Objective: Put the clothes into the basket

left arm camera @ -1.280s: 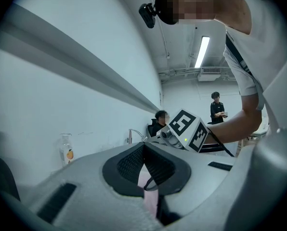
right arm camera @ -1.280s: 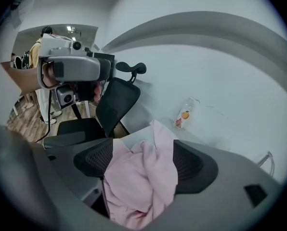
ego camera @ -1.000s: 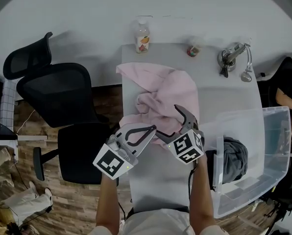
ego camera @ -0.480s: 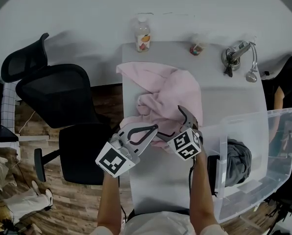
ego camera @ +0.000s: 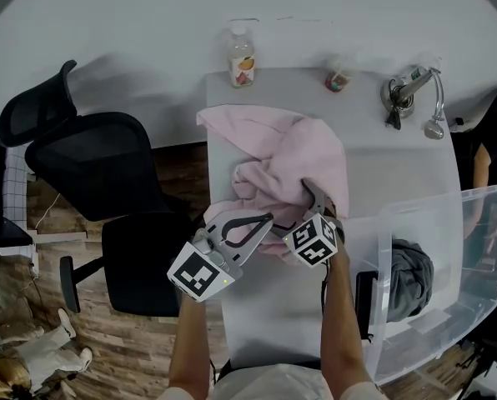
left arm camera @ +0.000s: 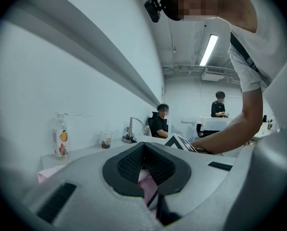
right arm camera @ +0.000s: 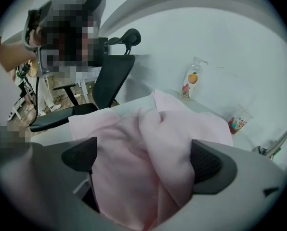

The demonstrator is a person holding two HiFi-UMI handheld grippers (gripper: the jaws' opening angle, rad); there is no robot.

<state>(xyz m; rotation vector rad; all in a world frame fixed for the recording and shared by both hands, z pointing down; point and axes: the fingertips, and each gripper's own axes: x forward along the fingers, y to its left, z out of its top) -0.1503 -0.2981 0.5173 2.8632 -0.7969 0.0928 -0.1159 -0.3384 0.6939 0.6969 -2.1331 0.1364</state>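
Note:
A crumpled pink garment (ego camera: 286,161) lies on the grey table (ego camera: 265,307). My right gripper (ego camera: 293,210) hangs over the garment's near edge, pointing steeply down. Its jaws have just been opening and stand wide apart. In the right gripper view the pink cloth (right arm camera: 148,143) bulges between the right gripper (right arm camera: 144,160) pads without being pinched. My left gripper (ego camera: 268,218) sits just left of it, level, its tips together and nothing visibly in them; the left gripper view shows the left gripper (left arm camera: 143,146) pads meeting. At the right is the clear plastic basket (ego camera: 474,223), with a dark grey garment (ego camera: 413,269) inside.
A bottle (ego camera: 241,57), a small cup (ego camera: 337,80) and a metal desk lamp (ego camera: 409,92) stand along the table's far edge. A black office chair (ego camera: 98,173) is at the left of the table. Seated people (left arm camera: 160,124) show far off in the left gripper view.
My right gripper has sunk toward the pink garment, with its jaws now around the cloth's near fold. The left gripper has dropped slightly and stays beside it.

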